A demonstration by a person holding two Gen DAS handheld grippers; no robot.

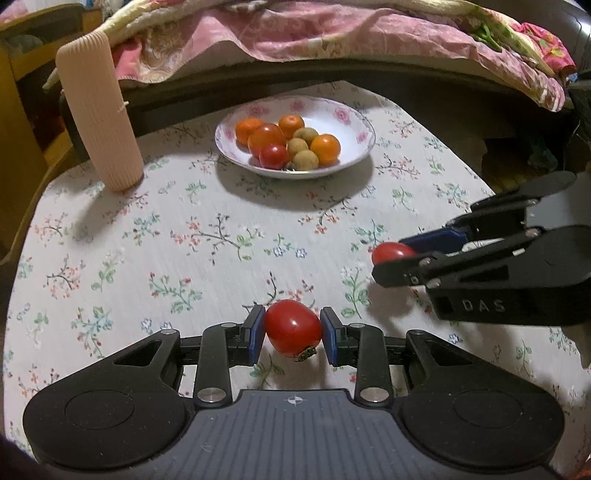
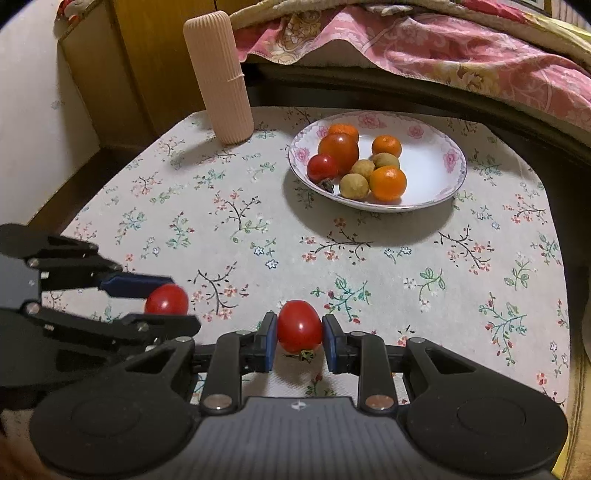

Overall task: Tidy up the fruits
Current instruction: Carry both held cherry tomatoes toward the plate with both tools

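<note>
My left gripper point(image 1: 293, 325) is shut on a red tomato point(image 1: 291, 326), held just above the floral tablecloth point(image 1: 184, 240). To its right, my right gripper point(image 1: 388, 258) is shut on a second red tomato point(image 1: 391, 252). The right wrist view shows that tomato point(image 2: 298, 325) squeezed between the blue pads of the right gripper point(image 2: 299, 328). There the left gripper point(image 2: 177, 302) sits at the left with its tomato point(image 2: 166, 299). A white flowered plate point(image 1: 354, 122) point(image 2: 436, 147) at the far side of the table holds oranges, red tomatoes and small brownish-green fruits.
A tall beige ribbed cylinder point(image 1: 99, 110) point(image 2: 219, 77) stands at the table's far left corner. A pink quilt point(image 1: 295, 33) on a bed lies beyond the table's back edge. A wooden cabinet point(image 2: 122, 55) stands at the left.
</note>
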